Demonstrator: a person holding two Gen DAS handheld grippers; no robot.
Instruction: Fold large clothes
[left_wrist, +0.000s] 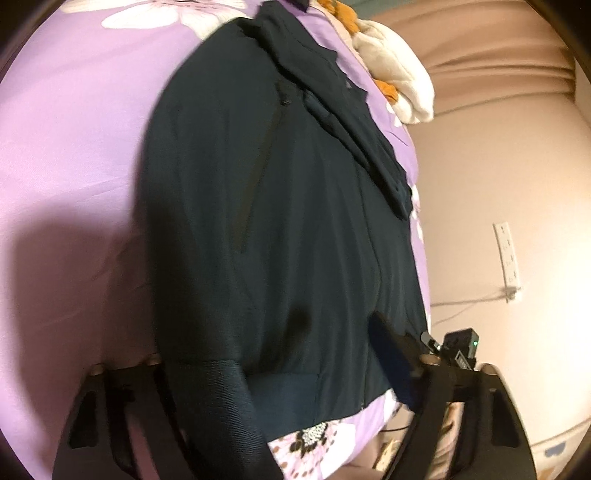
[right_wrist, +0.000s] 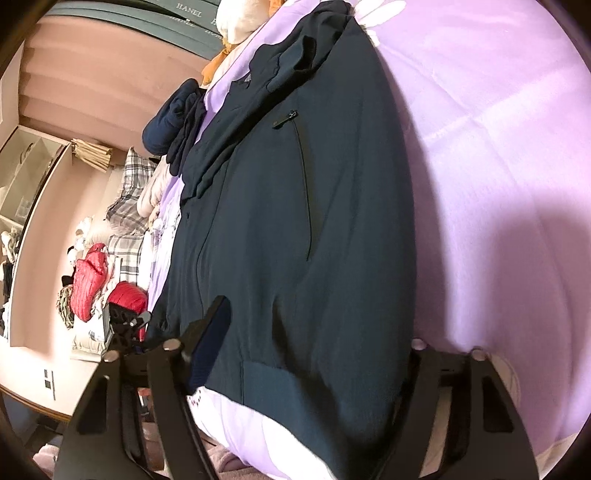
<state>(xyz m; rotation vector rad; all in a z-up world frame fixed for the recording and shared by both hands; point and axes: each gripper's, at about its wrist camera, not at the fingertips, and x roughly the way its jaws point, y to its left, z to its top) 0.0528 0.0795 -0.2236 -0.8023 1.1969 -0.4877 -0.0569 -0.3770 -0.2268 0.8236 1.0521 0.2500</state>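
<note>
**Tech 1:** Grippers, status. Left gripper (left_wrist: 295, 373): jaws apart, straddling the jacket (left_wrist: 280, 206) hem. One finger stands off the sleeve edge over the sheet (left_wrist: 74, 147); the other sits near the zip line. No pad visibly presses cloth, though blur limits certainty.

**Tech 2:** Right gripper (right_wrist: 306, 354): same condition. Jaws apart, hem band between them, one finger near the zip line, the other at the outer edge. No clamp is visible on either side.

**Tech 1:** Jacket position?

**Tech 2:** Flat on the sheet, front up, zipped. Hem nearest both grippers; collar and hood at the far end, toward the plush toy (left_wrist: 395, 88).

**Tech 1:** Long axis?

**Tech 2:** Hem to collar, running straight away from both grippers. Each gripper points along it and downward.

**Tech 1:** Which hand is nearer?

**Tech 2:** Neither. Left covers the hem's left half, right covers the right half; their inner fingers lie close together near the zip.

**Tech 1:** Probable step: pinch the hem at both sides, then carry it along the axis toward the collar.

**Tech 2:** Caution: the ribbed cuff (left_wrist: 225, 391) overlaps the hem at the left gripper. It may be caught in the same pinch.
</note>
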